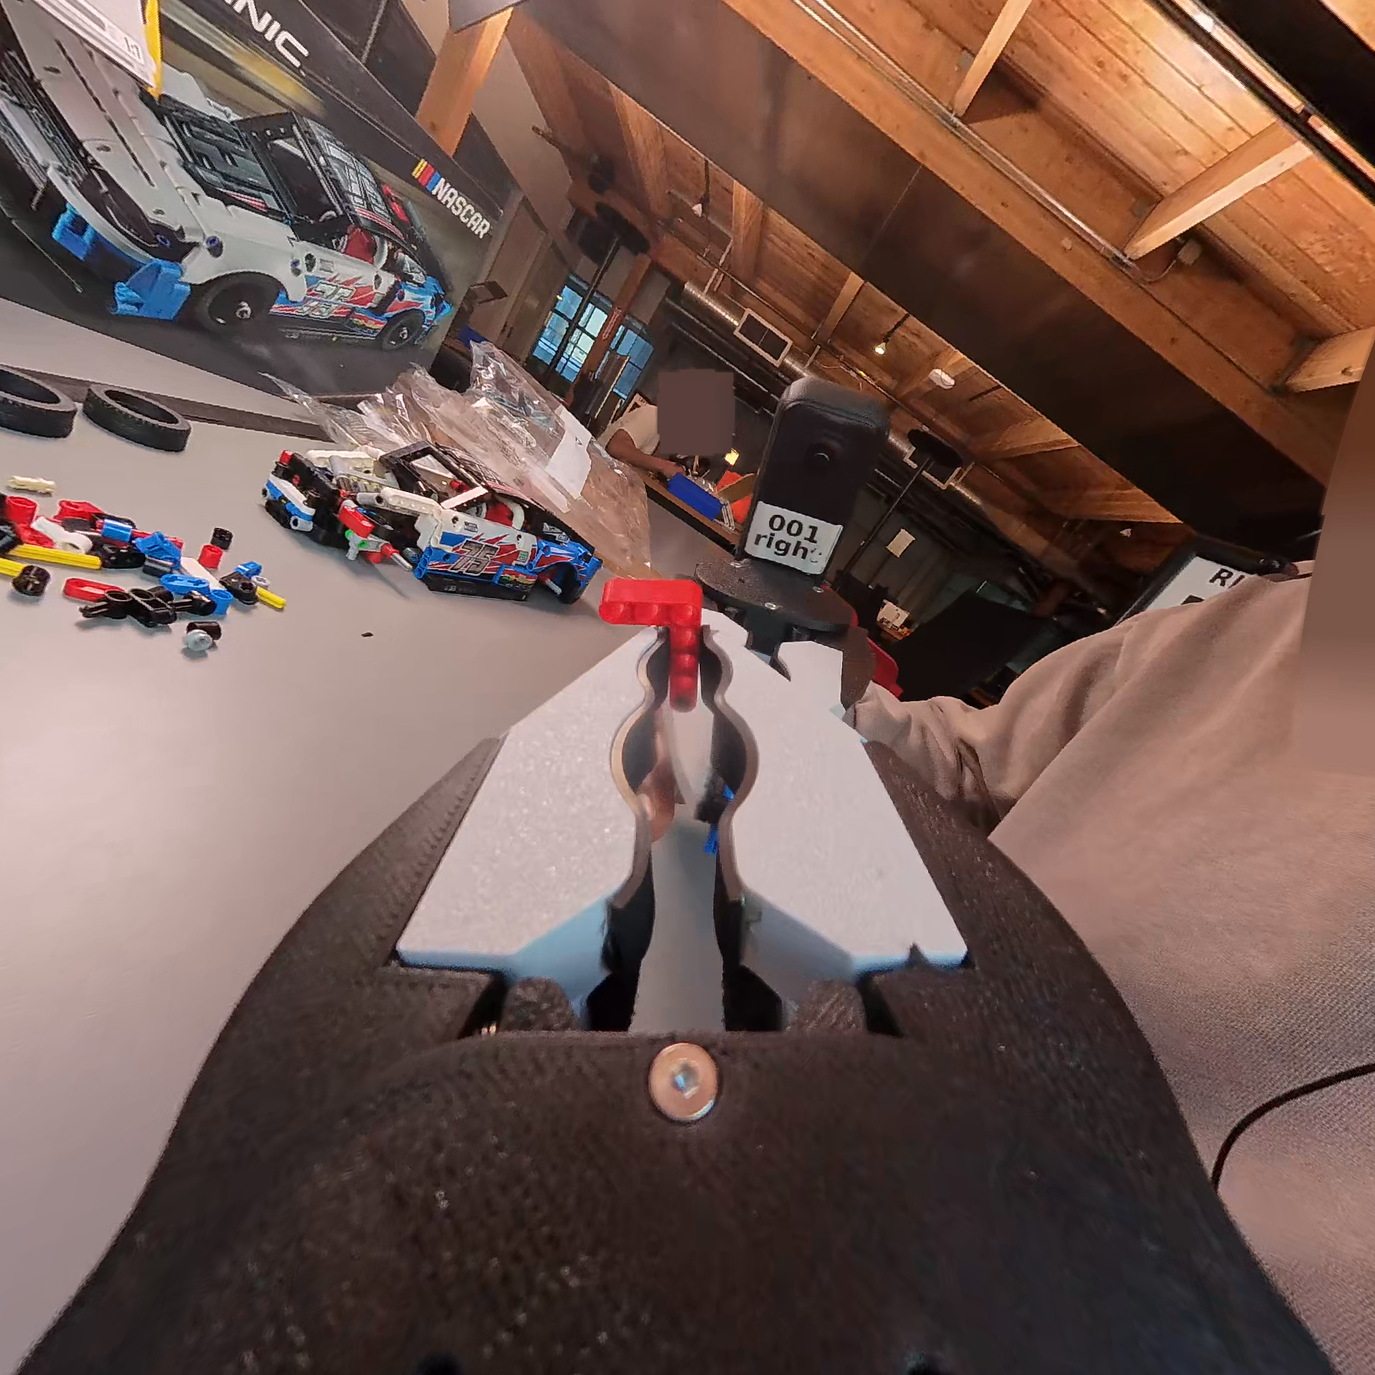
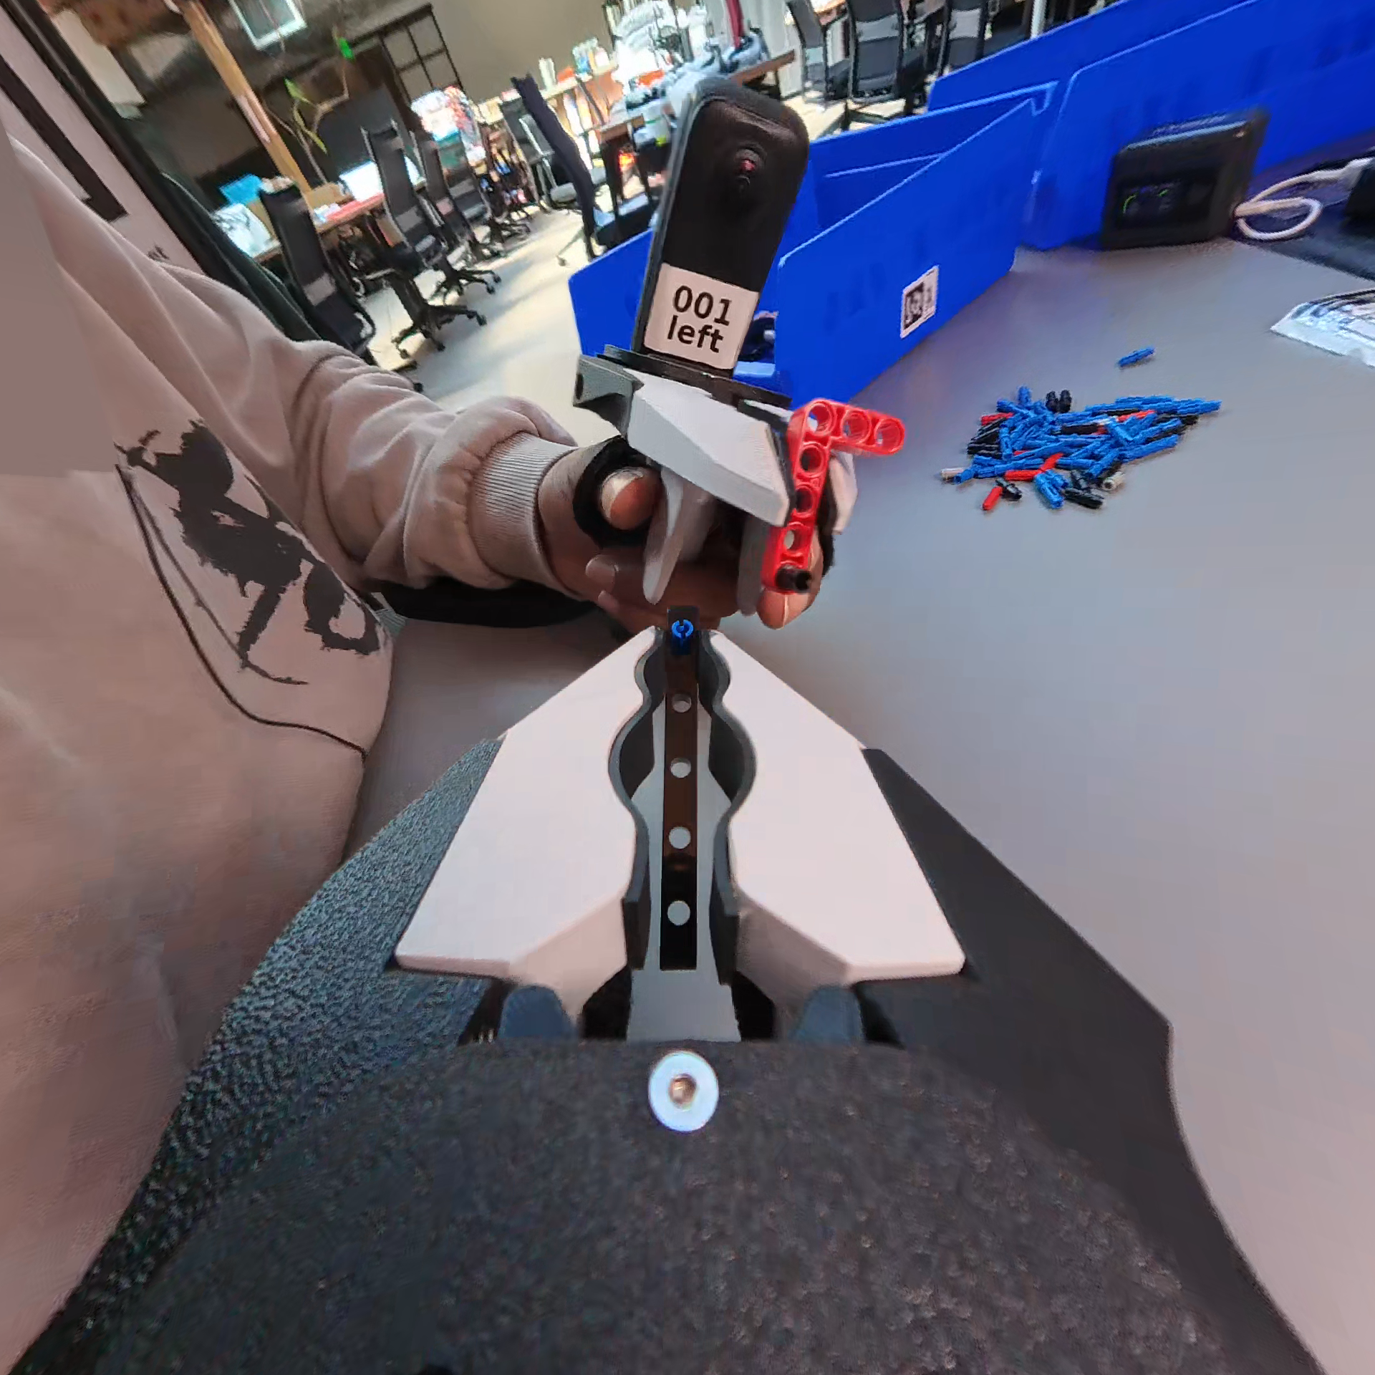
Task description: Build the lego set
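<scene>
1. The left gripper (image 1: 681,640) has pale, matte fingers with a fine grainy surface and wavy scalloped inner edges, set in a coarse black textured body with a bright round screw at its middle.
2. Its fingers are closed almost together on a red L-shaped beam (image 1: 670,617): glossy plastic with a row of round holes. The long arm sits between the fingertips and the short arm sticks out to the left beyond them.
3. In the right wrist view, that same red beam (image 2: 818,476) shows a small black pin at its lower end.
4. The right gripper (image 2: 681,640) has the same build, and its fingers are narrowed onto a thin black beam (image 2: 678,811), a flat straight strip with evenly spaced round holes running lengthwise along the gap.
5. A blue pin (image 2: 681,631) sits at the far tip of that black strip, close to the other gripper.
6. On the smooth grey table (image 1: 223,744), far left in the left wrist view, stands the partly built car (image 1: 439,521) in white, blue, red and black.
7. To its left lie loose pieces (image 1: 126,558), with two ribbed black tyres (image 1: 134,417) beyond them.
8. Far right in the right wrist view lies a heap of small pins (image 2: 1079,454) in blue, black and red.
</scene>
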Available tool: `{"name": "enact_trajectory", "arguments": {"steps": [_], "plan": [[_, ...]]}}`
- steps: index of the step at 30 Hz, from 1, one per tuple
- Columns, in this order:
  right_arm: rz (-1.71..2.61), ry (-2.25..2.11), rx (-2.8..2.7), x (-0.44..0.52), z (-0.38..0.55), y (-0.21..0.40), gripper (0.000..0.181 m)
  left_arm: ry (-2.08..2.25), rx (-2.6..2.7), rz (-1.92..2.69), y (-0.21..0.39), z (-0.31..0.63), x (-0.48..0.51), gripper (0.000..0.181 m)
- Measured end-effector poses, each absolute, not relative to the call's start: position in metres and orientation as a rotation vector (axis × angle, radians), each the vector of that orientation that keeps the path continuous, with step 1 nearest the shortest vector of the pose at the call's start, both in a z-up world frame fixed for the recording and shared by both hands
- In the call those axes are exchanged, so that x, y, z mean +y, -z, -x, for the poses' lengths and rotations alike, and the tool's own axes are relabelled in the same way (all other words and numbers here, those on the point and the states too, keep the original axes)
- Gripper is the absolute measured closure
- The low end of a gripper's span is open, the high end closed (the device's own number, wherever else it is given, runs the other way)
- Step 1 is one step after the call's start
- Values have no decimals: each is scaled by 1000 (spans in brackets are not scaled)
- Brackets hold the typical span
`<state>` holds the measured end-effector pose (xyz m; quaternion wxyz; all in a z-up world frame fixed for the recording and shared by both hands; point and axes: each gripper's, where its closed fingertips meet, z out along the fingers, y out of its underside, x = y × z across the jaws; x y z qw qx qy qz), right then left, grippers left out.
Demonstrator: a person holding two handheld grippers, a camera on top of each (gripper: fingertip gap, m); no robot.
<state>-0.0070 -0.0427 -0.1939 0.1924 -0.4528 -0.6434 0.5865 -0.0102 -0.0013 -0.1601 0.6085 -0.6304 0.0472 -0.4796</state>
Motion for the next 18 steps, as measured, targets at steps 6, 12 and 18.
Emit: {"name": "enact_trajectory", "arguments": {"steps": [6,12,18], "plan": [[1386,-1595,-1662,-21,15,196,176,1033,149,1529,171,8,1,176],[1421,-1483,-1720,-9,6,211,176,960,314,1751,203,2,-3,176],[1445,-1364,-1783,5,-4,222,175,674,602,2059,252,-2,-8,181]]}}
